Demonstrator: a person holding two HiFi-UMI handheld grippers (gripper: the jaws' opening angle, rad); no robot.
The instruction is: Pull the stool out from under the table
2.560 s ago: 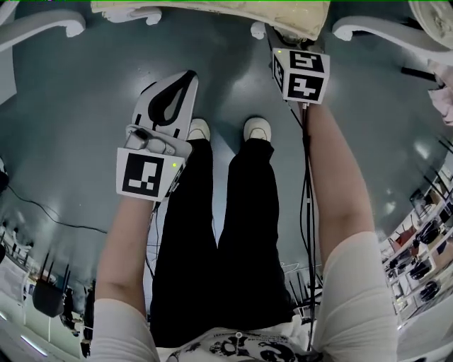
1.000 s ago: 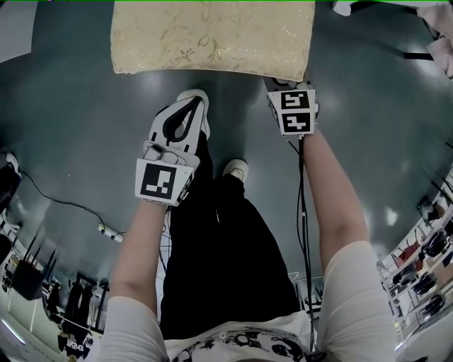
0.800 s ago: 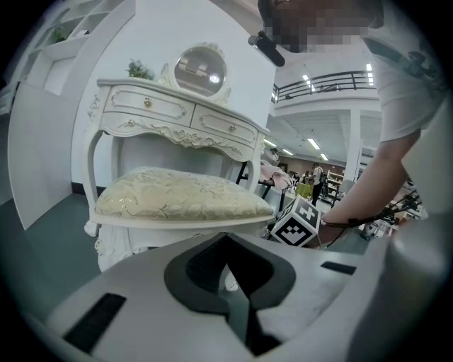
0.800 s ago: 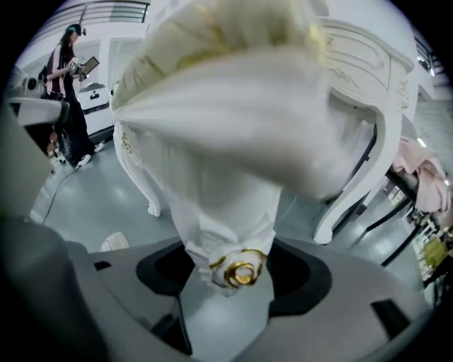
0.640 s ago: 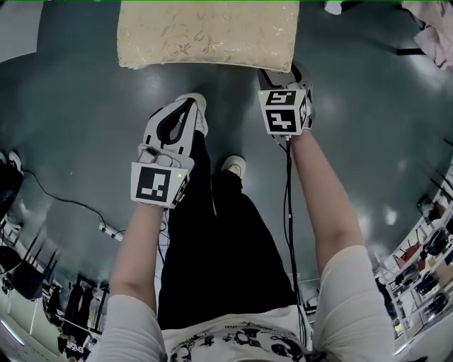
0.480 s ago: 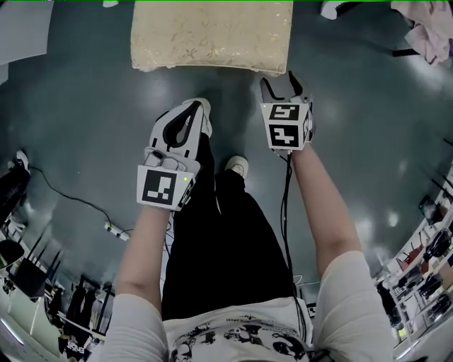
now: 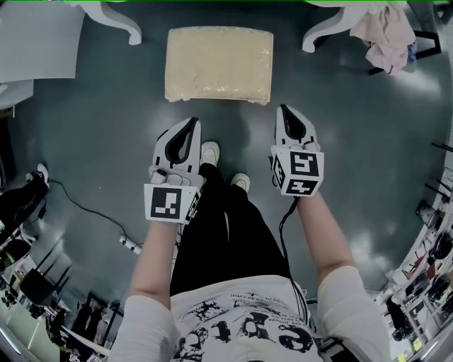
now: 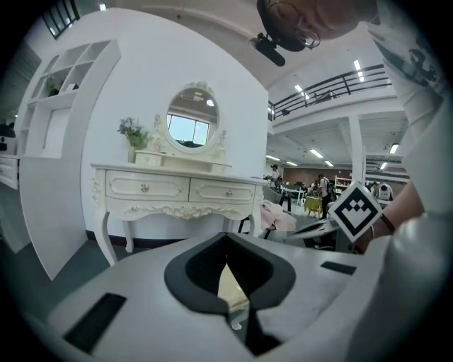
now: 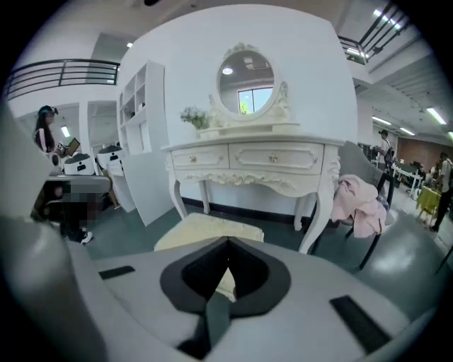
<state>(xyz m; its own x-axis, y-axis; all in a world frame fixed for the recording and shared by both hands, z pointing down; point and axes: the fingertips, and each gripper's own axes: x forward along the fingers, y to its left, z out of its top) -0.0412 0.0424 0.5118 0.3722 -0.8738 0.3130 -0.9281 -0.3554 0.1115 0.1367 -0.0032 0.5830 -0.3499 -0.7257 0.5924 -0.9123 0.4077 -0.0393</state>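
Stool (image 7: pixel 219 63) out front of table (image 7: pixel 122 20); L claw (image 7: pixel 191 124), R claw (image 7: pixel 284 113) both shut.

The stool (image 7: pixel 219 65) stands on the floor (image 7: pixel 92 141) in front of the table (image 9: pixel 248 152), clear of its legs. A chair (image 9: pixel 374 249) with cloth (image 7: pixel 386 32) on it stands just right of the table.

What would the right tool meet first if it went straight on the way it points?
Probably the stool: the shut right tool points at its cushion, nothing between them. Height is unclear, so it may pass above.
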